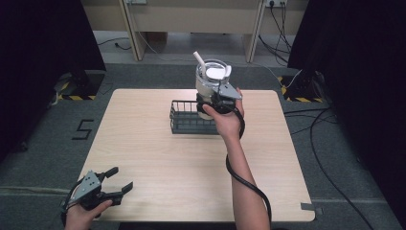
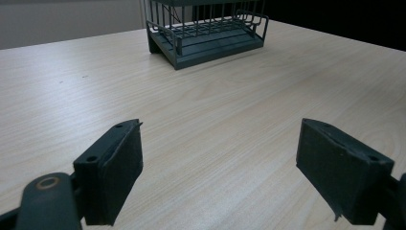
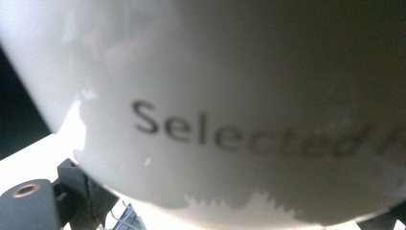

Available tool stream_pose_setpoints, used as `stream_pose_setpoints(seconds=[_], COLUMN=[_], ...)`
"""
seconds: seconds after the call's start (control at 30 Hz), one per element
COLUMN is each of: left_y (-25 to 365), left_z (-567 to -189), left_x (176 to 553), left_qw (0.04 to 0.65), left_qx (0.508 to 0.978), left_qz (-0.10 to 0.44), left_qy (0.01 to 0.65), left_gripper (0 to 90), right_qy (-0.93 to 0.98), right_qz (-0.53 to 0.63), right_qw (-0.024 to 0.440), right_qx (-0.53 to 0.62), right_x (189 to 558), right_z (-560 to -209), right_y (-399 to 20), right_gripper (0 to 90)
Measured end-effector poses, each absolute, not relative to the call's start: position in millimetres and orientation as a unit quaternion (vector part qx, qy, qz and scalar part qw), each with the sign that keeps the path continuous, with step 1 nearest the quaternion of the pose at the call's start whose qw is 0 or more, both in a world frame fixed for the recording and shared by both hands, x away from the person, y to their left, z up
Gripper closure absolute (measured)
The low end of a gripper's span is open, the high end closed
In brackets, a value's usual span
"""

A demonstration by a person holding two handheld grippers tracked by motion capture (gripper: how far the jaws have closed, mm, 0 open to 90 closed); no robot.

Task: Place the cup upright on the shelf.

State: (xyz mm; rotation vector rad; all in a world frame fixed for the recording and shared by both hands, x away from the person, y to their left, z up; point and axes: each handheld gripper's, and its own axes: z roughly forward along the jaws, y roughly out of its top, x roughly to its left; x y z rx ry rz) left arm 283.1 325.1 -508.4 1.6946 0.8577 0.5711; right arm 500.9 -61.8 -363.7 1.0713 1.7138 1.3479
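High view: right gripper [image 1: 214,102] fingers clench the white cup [image 1: 210,79] above the basket [image 1: 191,117].

High view looks down on table [image 1: 158,158], left gripper view low, facing shared basket [image 2: 206,33], right gripper view pressed against cup [image 3: 215,96]

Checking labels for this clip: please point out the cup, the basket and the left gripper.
cup [image 1: 209,81], high view, on its clear side wall below the lid
basket [image 2: 210,42], left gripper view, on its slatted floor
left gripper [image 1: 120,181], high view, midway between its open jaw tips
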Motion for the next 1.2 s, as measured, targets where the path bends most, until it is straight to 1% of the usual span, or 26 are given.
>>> stream_pose_setpoints(seconds=[0.23, 0.5, 0.8, 1.2], left_y=[325.4, 325.8, 325.7, 325.8], left_z=[-508.4, -508.4, -508.6, -508.5], left_x=[283.1, 283.1, 283.2, 283.1], left_qw=[0.547, 0.549, 0.549, 0.549], left_qx=[0.715, 0.714, 0.714, 0.714], left_qz=[0.241, 0.24, 0.239, 0.239], left_qy=[0.362, 0.363, 0.363, 0.362], left_gripper=[15.6, 15.6, 15.5, 15.6], right_qy=[0.661, 0.665, 0.667, 0.672], right_qz=[0.517, 0.509, 0.506, 0.498], right_qw=[0.347, 0.342, 0.336, 0.322], right_qx=[0.418, 0.426, 0.432, 0.444], right_x=[512.2, 527.6, 534.5, 542.7], right_z=[-365.3, -375.1, -382.7, -401.5], right_y=[-58.0, -52.6, -50.1, -44.1], right_gripper=[10.4, 10.4, 10.4, 10.3])
